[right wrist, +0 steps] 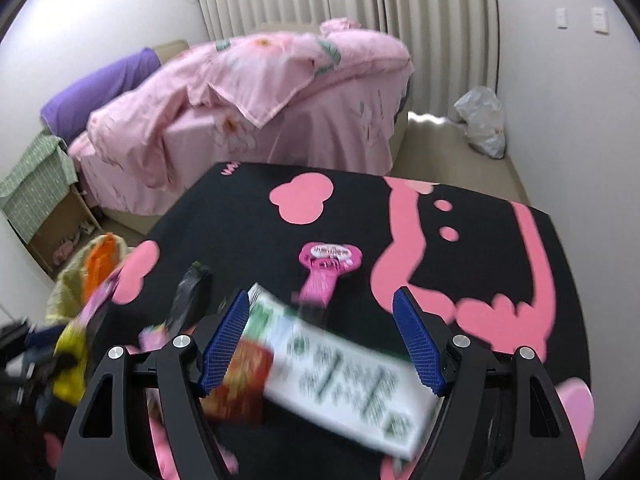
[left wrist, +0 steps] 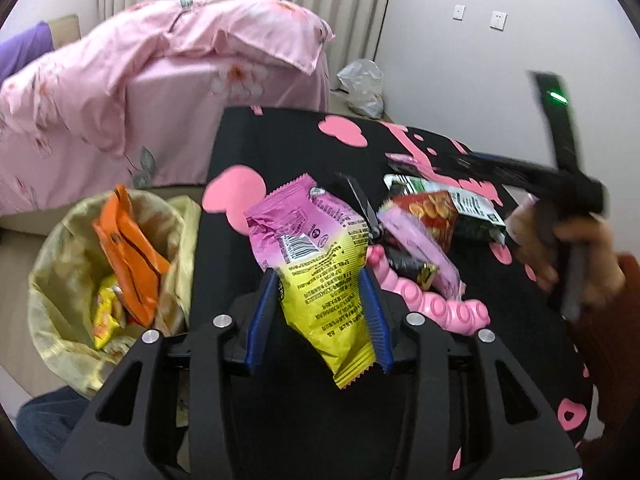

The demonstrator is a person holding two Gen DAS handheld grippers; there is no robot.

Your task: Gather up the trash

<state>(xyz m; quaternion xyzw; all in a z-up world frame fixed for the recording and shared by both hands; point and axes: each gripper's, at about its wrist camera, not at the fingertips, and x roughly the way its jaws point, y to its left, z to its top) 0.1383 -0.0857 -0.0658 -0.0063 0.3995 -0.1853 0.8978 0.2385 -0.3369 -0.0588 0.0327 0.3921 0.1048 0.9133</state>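
Left and right wrist views, trash collection at a table. The left gripper (left wrist: 320,312) was closed on a crinkled snack wrapper (left wrist: 316,256), magenta at its far half and yellow at its near half, with serrated end seals. Both blue pads (left wrist: 262,312) pressed the yellow part from either side. The wrapper was held above the black table mat (left wrist: 288,148) near its left edge. A barcode panel and dense small print faced the camera; none of the print could be read.

Just left of the mat edge stood a bin (left wrist: 52,276) lined with a pale yellow bag, holding an orange wrapper (left wrist: 132,256) and a smaller yellow wrapper (left wrist: 105,316). The bin mouth was open toward the camera and close to the held wrapper.

The right gripper (right wrist: 320,336) had its jaws spread wide and gripped nothing. Between and below them lay a white packet with green print (right wrist: 340,384), blurred and unreadable, overlapping a red packet (right wrist: 240,376) at its left. Whether the pads touched either packet could not be told. Beyond lay a pink paddle-shaped package (right wrist: 326,272) on the mat, its label too small to read. The far half of the mat, with its pink shapes, was open surface. A pink toy (left wrist: 432,300) lay beside the piled packets.
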